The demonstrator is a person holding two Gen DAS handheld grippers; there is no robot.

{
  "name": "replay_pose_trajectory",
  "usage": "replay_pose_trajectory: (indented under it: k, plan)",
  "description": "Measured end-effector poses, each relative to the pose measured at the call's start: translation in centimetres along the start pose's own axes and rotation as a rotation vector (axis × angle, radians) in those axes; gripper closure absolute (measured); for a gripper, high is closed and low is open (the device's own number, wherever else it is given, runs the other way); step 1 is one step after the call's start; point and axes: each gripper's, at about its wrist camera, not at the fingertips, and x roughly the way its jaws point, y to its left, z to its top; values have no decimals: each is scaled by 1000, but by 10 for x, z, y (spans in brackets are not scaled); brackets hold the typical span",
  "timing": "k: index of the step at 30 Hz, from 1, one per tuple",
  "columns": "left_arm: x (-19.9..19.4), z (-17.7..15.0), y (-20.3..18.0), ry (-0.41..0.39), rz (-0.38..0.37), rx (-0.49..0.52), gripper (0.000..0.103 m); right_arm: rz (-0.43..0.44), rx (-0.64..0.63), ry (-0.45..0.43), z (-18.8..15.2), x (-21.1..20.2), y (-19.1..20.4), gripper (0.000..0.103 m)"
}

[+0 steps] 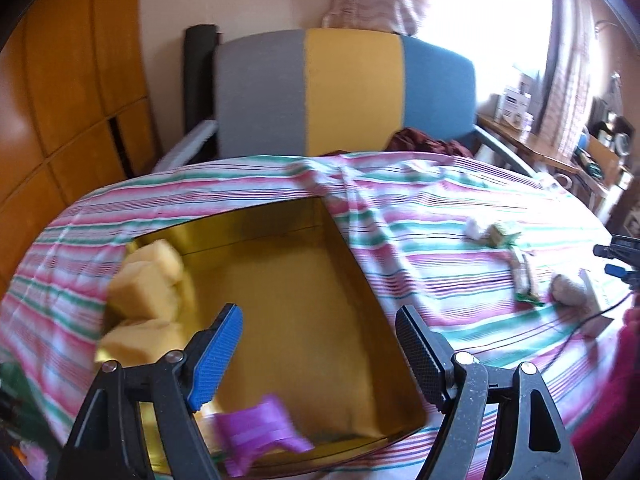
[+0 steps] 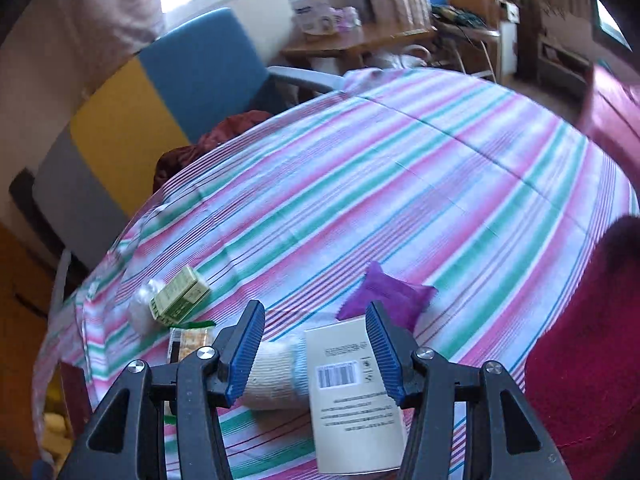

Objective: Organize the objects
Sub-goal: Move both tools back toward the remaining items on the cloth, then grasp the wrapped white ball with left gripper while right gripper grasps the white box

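A gold tin box (image 1: 344, 248) lies open on the striped tablecloth. Yellow sponge blocks (image 1: 146, 294) sit at its left side and a purple packet (image 1: 260, 434) lies at its near edge, blurred. My left gripper (image 1: 320, 360) is open and empty above the box. My right gripper (image 2: 314, 350) is open and empty over a cream box with a barcode (image 2: 352, 404) and a white rolled cloth (image 2: 276, 376). A purple pouch (image 2: 384, 294) lies just beyond its right finger. A green-yellow carton (image 2: 180, 296) and a white ball (image 2: 142, 312) lie to the left.
A grey, yellow and blue chair back (image 1: 344, 88) stands behind the table, with dark red cloth (image 1: 424, 144) on its seat. A red cloth or sleeve (image 2: 588, 360) is at the right. A cluttered desk (image 2: 360, 40) stands further back. A wrapped snack (image 2: 188, 342) lies near the carton.
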Motion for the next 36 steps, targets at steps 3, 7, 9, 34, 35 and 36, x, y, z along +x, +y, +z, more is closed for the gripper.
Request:
replay_pose_trajectory:
  k: [3, 7, 9, 34, 35, 36]
  plan:
    - [11, 8, -21, 16, -44, 22, 24, 28, 44, 25, 1, 4, -7, 50]
    - [23, 20, -53, 20, -77, 69, 24, 51, 28, 35, -1, 4, -2, 50]
    - [33, 25, -70, 29, -90, 104, 24, 67, 25, 42, -2, 5, 0, 49]
    - [205, 110, -193, 207, -303, 66, 42, 179, -47, 96, -6, 13, 16, 45]
    - [211, 113, -197, 212, -312, 61, 42, 178, -35, 84, -4, 11, 14, 45]
    - [218, 115, -199, 218, -312, 54, 42, 177, -23, 73, -3, 9, 11, 45]
